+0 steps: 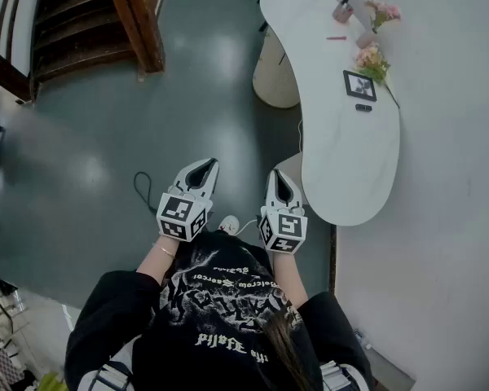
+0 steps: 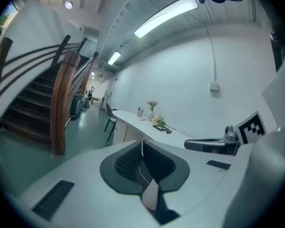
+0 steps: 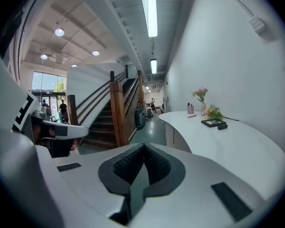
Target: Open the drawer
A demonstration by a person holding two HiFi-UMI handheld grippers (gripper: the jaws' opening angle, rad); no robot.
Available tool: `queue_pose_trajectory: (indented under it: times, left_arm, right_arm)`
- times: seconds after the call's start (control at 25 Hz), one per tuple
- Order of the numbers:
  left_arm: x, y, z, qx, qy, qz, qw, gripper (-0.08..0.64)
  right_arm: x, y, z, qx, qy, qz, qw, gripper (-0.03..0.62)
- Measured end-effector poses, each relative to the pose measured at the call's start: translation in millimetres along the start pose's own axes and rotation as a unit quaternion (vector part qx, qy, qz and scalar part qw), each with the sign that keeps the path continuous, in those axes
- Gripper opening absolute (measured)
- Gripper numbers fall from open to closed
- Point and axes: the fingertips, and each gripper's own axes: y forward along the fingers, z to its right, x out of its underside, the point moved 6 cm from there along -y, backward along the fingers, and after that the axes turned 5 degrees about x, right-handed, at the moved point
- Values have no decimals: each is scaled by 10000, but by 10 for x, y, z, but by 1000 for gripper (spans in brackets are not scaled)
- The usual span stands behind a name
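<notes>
Honestly, I cannot pick out a drawer front or handle yet. My best guess is that the drawer sits in the white cabinet (image 2: pixel 125 132) under the curved desk (image 1: pixel 350 161), on the desk's floor side, with both claws well short of it.

I expect a rigid front on runners. It should be light to start, with some stiction, and the panel is likely smooth enough for pads to slip on. I would go for a handle or the top lip near the middle of the front and pull straight out from the desk, so the drawer does not rack sideways.

The left claw (image 1: pixel 208 164) is pressed together with nothing between its pads. The right claw (image 1: pixel 279 174) is likewise closed tip to tip and empty. Both hang over the floor beside the desk's near end, touching nothing, and each would need to spread before it could take a handle.
</notes>
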Motion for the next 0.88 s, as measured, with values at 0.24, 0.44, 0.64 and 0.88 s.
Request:
queue_pose_trajectory:
  times: [0.24,0.44,0.64,0.88]
  left_arm:
    - [37,11,97,-189,109,2,9998,31]
    - [118,72,181,-269,161,-3,9995,31]
    - [141,120,139,-333,153,-64,9993,31]
    - [121,339,-103,-302,161,-132,9993,31]
  right_arm:
    - [25,-87,123,-57,8,30,10000,26]
    - [119,-98,257,-245,108,72,9996,26]
    - [135,-56,332,-193,29,36,9998,26]
    - [96,165,360,-79,36,43,10000,26]
